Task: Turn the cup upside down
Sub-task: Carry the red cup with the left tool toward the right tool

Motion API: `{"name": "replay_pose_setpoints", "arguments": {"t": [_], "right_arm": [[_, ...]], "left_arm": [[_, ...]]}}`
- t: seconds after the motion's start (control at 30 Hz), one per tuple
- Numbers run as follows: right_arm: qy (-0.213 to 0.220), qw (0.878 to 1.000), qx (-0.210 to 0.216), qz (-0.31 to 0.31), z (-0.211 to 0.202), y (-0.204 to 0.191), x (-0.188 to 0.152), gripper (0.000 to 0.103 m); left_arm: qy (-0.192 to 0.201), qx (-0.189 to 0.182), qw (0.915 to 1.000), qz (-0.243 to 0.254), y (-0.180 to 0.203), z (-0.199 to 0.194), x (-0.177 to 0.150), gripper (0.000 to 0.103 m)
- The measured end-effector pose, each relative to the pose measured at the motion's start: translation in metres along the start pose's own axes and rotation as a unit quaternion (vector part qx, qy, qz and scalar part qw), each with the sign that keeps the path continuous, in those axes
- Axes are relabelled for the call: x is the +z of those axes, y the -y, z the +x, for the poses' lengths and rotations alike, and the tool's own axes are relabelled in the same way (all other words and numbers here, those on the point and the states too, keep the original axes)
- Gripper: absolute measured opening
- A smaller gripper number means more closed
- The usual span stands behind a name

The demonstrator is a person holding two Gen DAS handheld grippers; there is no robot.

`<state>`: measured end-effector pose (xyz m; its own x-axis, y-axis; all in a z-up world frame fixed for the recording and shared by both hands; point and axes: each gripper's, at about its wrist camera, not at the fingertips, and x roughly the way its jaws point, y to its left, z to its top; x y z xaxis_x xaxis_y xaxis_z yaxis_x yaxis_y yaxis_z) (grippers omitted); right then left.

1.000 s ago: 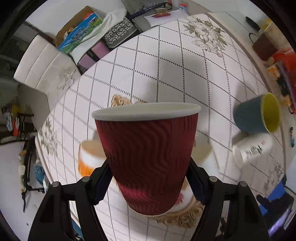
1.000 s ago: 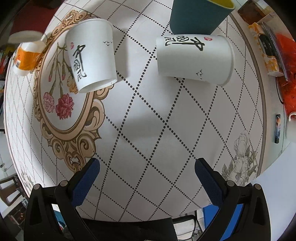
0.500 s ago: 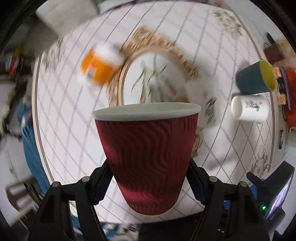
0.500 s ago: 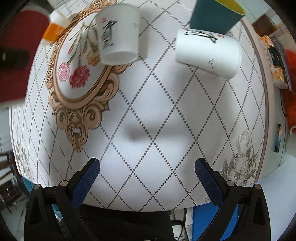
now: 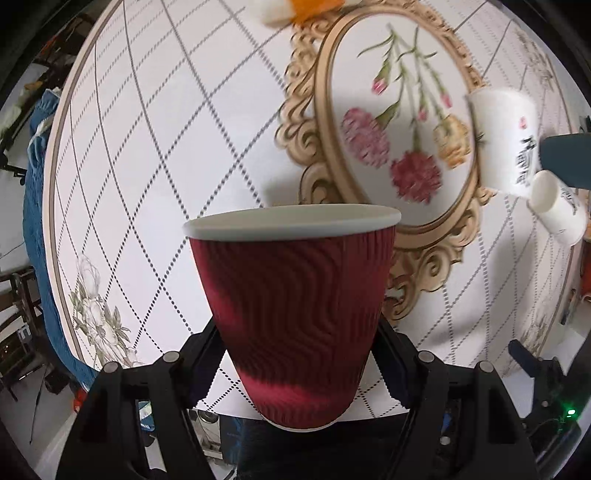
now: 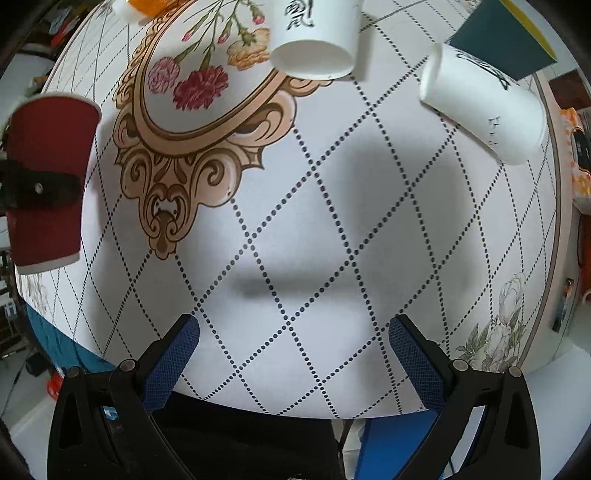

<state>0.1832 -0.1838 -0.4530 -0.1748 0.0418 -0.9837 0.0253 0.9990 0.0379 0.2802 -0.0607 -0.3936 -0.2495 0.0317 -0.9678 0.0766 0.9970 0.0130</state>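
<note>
My left gripper (image 5: 297, 354) is shut on a dark red ribbed paper cup (image 5: 291, 306) with a white rim, held above the table with the rim pointing down toward the tabletop. The same red cup (image 6: 46, 181) shows at the left edge of the right wrist view, with a left finger (image 6: 40, 190) across its side. My right gripper (image 6: 293, 343) is open and empty above the near part of the table. Two white paper cups (image 6: 314, 40) (image 6: 484, 107) lie on their sides at the far side.
The round table (image 6: 314, 229) has a white diamond-pattern cloth with a gold-framed flower print (image 6: 199, 81). A teal cup with a yellow inside (image 6: 506, 40) lies at the far right. An orange and white cup (image 5: 306, 9) lies at the far edge. Clutter sits past the right rim.
My left gripper has tipped forward with the red cup, so its view swung from across the table to down onto it. The right gripper pulled back and tilted; the white cups slid up the view.
</note>
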Motion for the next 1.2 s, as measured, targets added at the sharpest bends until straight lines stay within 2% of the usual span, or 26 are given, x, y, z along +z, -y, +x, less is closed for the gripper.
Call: {"name": "replay_pose_setpoints", "arguments": {"t": [0.4,0.43,0.7,0.8,0.83,0.9,1.2], "right_arm": [[-0.008,1.000,-0.021,0.006,0.003,-0.018,0.000,0.103],[-0.008,1.000,-0.022,0.008,0.004,-0.022,0.010,0.103],[-0.009,1.000,-0.024,0.015,0.008,-0.019,0.003,0.103],[-0.009,1.000,-0.025,0.015,0.013,-0.020,0.009,0.103],[-0.009,1.000,-0.025,0.015,0.014,-0.022,0.010,0.103],[-0.010,0.999,-0.026,0.015,0.019,-0.020,0.013,0.103],[-0.012,0.999,-0.026,0.015,0.026,-0.017,0.010,0.103]], "left_arm": [[-0.007,0.009,0.9999,0.000,0.002,0.030,-0.005,0.073],[-0.006,0.010,0.9999,0.001,0.003,0.032,-0.005,0.073],[-0.011,0.009,0.9999,0.001,-0.006,0.057,-0.010,0.074],[-0.012,0.010,0.9999,-0.004,-0.009,0.064,-0.010,0.088],[-0.011,0.006,0.9999,-0.005,-0.009,0.066,-0.011,0.090],[-0.011,0.005,0.9999,-0.005,-0.028,0.068,-0.006,0.090],[-0.003,-0.002,1.0000,-0.004,-0.043,0.065,-0.007,0.090]]}}
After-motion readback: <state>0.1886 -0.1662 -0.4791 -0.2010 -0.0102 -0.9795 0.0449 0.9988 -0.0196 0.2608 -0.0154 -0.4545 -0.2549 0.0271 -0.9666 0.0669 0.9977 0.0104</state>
